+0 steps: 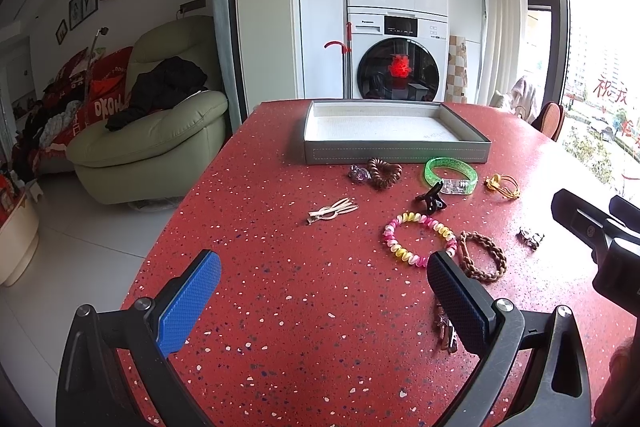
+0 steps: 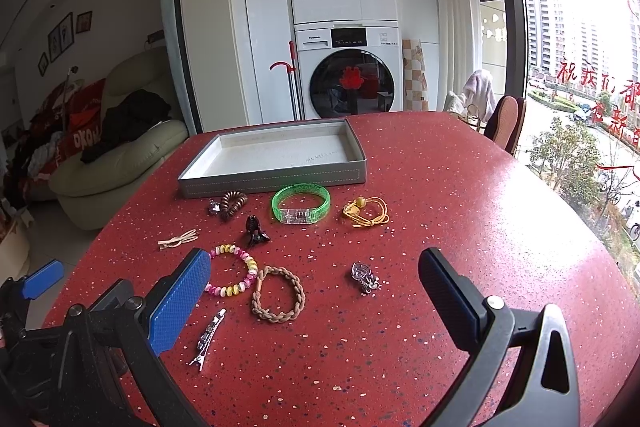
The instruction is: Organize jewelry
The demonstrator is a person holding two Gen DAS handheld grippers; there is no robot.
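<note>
Here the jewelry lies scattered mid-tabletop point(image 2: 440, 187), just before the grey tray point(image 2: 272, 181) near the far edge: green bangle point(image 2: 301, 201), yellow cord point(image 2: 366, 213), beaded bracelet point(image 2: 234, 271), braided band point(image 2: 278, 293). Left tool point(image 1: 324, 279) and right tool point(image 2: 314, 279) hover at the near edge, both gaping wide, holding nothing.

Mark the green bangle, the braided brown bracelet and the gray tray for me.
green bangle point(image 2: 301, 203): right wrist view, clear clasp section.
braided brown bracelet point(image 2: 298, 291): right wrist view, right side of braid.
gray tray point(image 1: 396, 154): left wrist view, front wall.
</note>
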